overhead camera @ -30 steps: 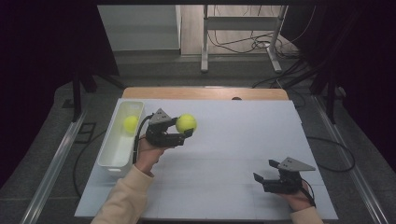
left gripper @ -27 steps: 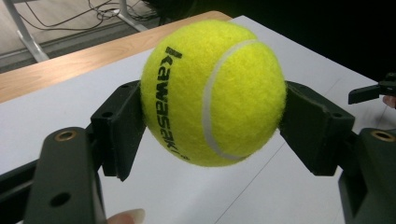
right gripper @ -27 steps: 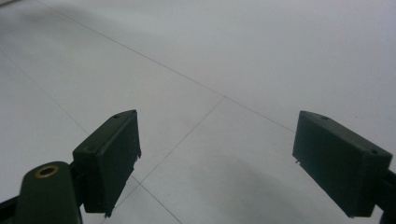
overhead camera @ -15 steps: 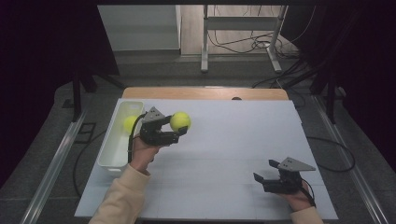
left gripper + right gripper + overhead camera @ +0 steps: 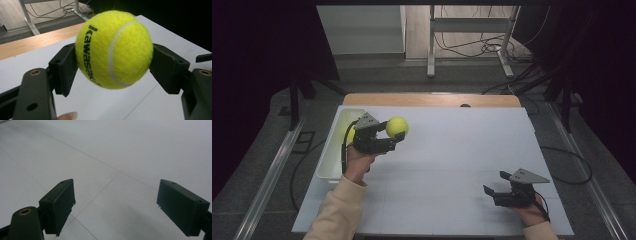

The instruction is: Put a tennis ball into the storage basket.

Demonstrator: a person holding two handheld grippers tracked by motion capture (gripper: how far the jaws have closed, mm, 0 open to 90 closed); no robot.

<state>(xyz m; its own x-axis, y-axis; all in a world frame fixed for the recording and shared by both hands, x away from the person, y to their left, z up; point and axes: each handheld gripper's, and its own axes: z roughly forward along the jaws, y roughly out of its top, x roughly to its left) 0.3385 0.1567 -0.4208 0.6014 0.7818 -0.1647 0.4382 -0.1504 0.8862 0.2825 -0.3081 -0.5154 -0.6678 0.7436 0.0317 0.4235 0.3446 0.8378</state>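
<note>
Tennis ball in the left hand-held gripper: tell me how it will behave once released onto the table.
The tennis ball is round, so it would probably roll across the flat table. Its fuzzy felt likely grips the pads, so slipping seems unlikely. It probably bounces if dropped.

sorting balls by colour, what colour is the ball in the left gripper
Yellow-green with a white seam and black lettering; the tennis ball shows best in the left gripper view.

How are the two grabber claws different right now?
The left gripper is shut on a yellow tennis ball; the right gripper stands open with nothing between its jaws. The left one is held up beside the white bin; the right one sits low near the table's front edge. Both are black with a grey plate on top.
</note>
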